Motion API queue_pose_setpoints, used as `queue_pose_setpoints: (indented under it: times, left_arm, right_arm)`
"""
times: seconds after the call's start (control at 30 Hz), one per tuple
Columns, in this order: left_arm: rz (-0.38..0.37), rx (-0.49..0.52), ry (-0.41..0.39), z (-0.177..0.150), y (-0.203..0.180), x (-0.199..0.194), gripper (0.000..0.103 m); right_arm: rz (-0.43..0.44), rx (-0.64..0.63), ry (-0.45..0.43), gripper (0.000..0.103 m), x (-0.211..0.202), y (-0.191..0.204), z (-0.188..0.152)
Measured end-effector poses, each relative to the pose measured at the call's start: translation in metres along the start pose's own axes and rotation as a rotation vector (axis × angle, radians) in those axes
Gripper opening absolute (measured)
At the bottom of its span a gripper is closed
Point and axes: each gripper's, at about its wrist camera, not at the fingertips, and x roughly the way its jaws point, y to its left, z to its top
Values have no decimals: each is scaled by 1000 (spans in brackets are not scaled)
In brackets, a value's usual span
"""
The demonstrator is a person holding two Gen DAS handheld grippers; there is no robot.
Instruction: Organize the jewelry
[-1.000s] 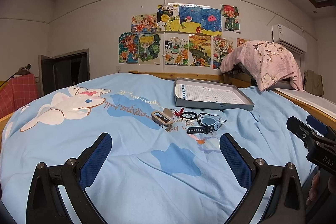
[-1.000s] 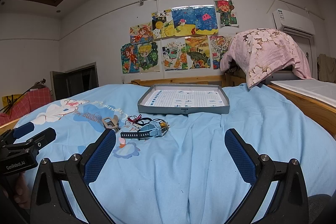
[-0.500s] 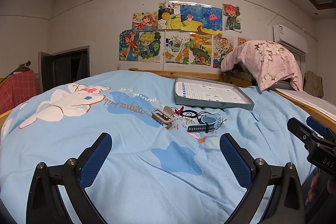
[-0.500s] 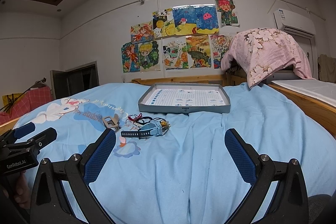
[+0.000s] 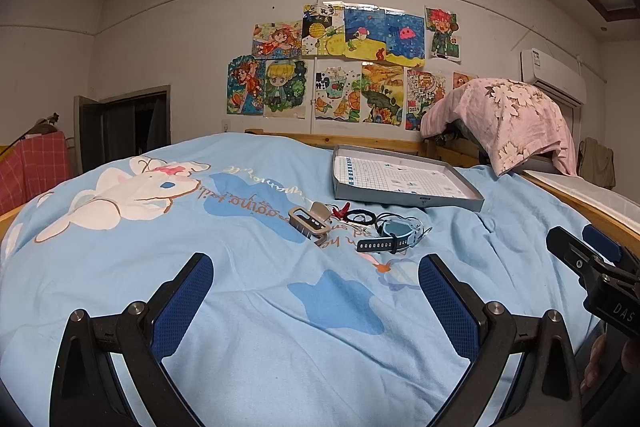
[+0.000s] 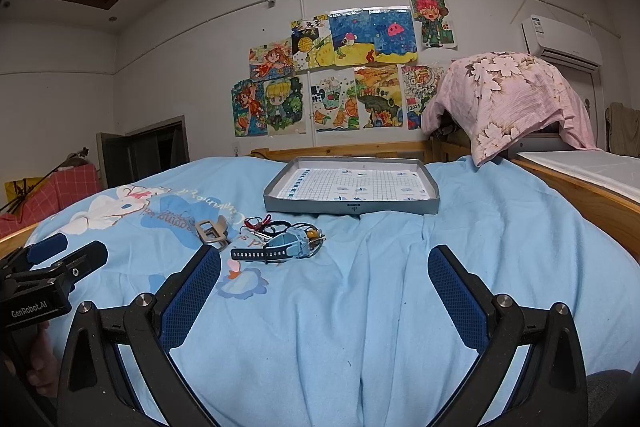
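Observation:
A small pile of jewelry lies on the blue bedspread: a blue watch with a dark strap [image 5: 394, 233] [image 6: 286, 247], a beige watch [image 5: 310, 221] [image 6: 212, 229], and black and red cords [image 5: 356, 215] [image 6: 266, 225]. Behind it sits a shallow grey tray [image 5: 404, 193] [image 6: 352, 207] with grid paper inside. My left gripper [image 5: 316, 291] is open and empty, well short of the pile. My right gripper [image 6: 324, 279] is open and empty, just in front of and right of the pile.
The bed's wooden frame [image 6: 592, 199] runs along the right. A pink floral cloth [image 5: 504, 115] drapes over something behind the tray. The other gripper shows at the edge of each view, at right in the left wrist view [image 5: 592, 283] and at left in the right wrist view [image 6: 44, 279].
Both grippers have drifted slightly toward the jewelry pile. Nothing on the bed has moved.

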Motion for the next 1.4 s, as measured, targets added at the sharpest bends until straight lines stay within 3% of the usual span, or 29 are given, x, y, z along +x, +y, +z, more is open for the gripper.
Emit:
queue_pose_setpoints:
  times: [1.4]
  left_arm:
    - [10,-31,27,-4,4,4,103]
  right_arm:
    - [1,6,3,102,0,-1,0]
